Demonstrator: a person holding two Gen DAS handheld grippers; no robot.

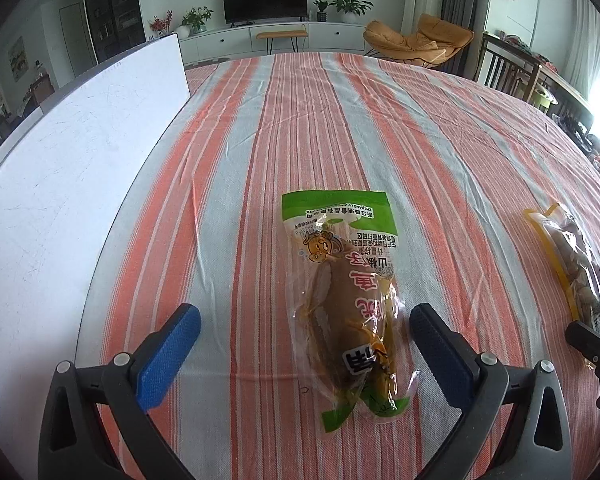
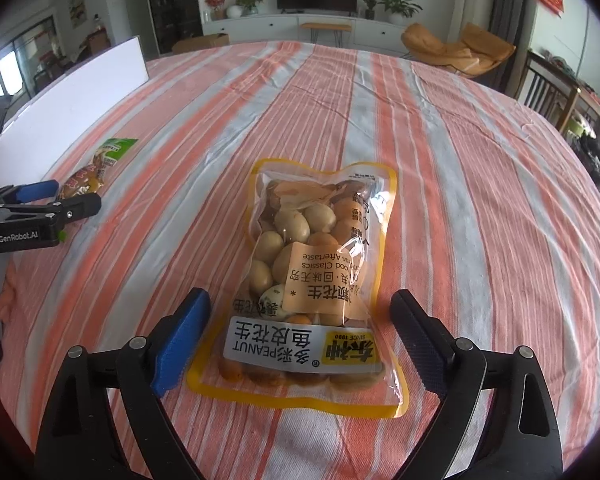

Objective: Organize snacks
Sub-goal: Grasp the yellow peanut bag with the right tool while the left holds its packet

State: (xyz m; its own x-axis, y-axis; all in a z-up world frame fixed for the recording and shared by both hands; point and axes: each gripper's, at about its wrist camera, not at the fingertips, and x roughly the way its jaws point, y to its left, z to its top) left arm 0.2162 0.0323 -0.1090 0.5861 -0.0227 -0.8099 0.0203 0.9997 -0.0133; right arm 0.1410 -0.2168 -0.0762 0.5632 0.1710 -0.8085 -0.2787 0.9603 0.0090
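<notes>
orange and grey striped cloth covers the table. the right gripper stands with jaws wide, the yellow-edged peanut bag lying flat between them, neither pad touching it. the left gripper is also spread wide over the green-topped snack pouch, which lies nearer its right-hand finger; contact there is unclear. two snack packs, two grippers, one white board standing along the left edge

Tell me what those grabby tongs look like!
Both tongs, left and right, have black plastic arms with silver bolts. Each has one bright blue textured pad and one dark textured pad. The left tongs' black body carries white "GenRobot.AI" lettering.
</notes>
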